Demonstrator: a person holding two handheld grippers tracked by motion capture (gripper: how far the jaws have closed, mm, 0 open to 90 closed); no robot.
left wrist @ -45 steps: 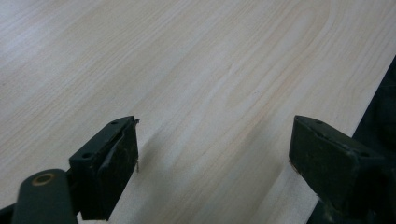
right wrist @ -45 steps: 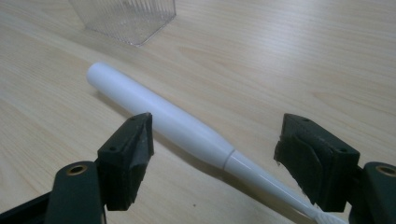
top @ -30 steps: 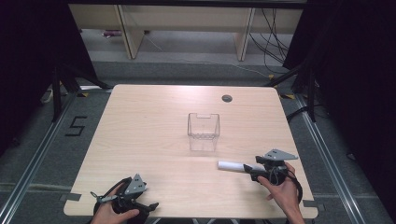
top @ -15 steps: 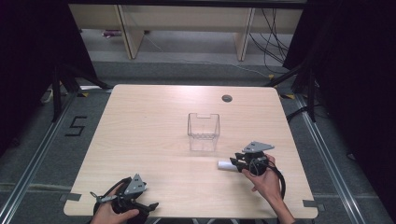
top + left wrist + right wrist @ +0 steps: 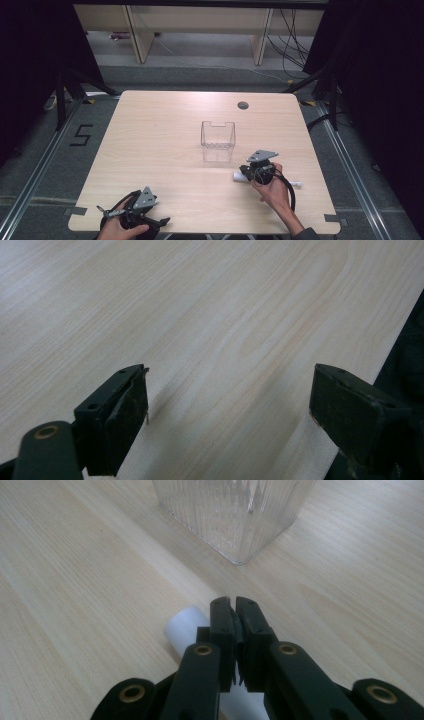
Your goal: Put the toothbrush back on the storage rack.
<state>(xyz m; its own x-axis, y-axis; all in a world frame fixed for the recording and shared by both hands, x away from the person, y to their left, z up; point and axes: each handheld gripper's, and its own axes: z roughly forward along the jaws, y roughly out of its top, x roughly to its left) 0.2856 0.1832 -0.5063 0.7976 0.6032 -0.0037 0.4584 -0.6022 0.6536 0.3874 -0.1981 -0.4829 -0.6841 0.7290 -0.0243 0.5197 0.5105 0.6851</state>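
Right gripper (image 5: 232, 602), jaws pressed together, lies over the white plastic tube (image 5: 186, 625) flat on the table, aimed at the clear ribbed plastic box (image 5: 217, 140) at 11 o'clock, likely its destination. Left gripper (image 5: 227, 405) idles wide open at 7 o'clock.

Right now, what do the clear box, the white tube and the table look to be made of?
The box looks like clear rigid plastic: see-through, with fine ribbed walls. The tube is matte white and smooth, plastic or rolled paper; hard to tell. The table shows pale wood grain with a flat sheen, probably laminate.
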